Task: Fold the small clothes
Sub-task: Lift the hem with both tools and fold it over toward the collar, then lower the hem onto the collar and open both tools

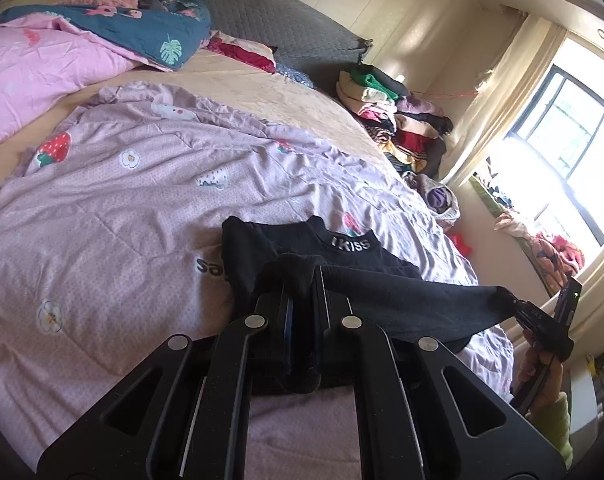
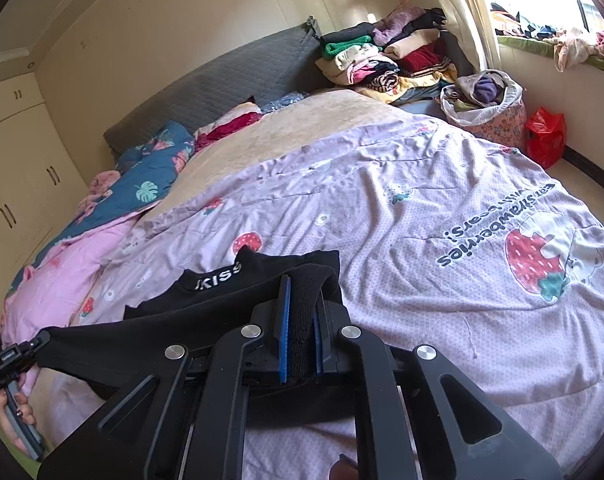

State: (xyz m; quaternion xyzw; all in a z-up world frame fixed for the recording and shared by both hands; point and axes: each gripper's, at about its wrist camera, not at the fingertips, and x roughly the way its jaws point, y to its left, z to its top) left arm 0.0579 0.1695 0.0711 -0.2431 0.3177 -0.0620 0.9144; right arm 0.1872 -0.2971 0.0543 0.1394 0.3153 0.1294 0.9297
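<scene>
A bedroom in strong window light, and the work surface is the bed (image 2: 381,208) under its lilac strawberry quilt (image 1: 122,208).

The black top (image 1: 341,256) lies on the quilt at the near edge, collar with the white lettering pointing toward the grey headboard (image 1: 262,16). Its near hem is lifted off the quilt and stretched between your two tools.

Your left tool (image 1: 303,292) is pressed together on a bunched corner of the hem; cloth spills out over the tips. Your right tool (image 2: 302,320) is likewise clamped on the other corner, a ribbed black band caught between its blue pads (image 2: 284,320). Both grips look sound.

The step in hand looks like carrying the hem toward the collar to halve the garment. To do it well:
- Keep the two corners level and the hem taut, so the fold line runs straight across.
- Travel both hands toward the headboard at the same pace; one hand leading will skew the fold.
- Lift only enough to clear the lower layer, or the part lying on the quilt may drag and wrinkle.
- Lay the hem just short of the collar, then release both sides together.

Beyond the top, the quilt toward the headboard is free; the clothes stack (image 2: 385,56) sits well apart beside the headboard's window end.
</scene>
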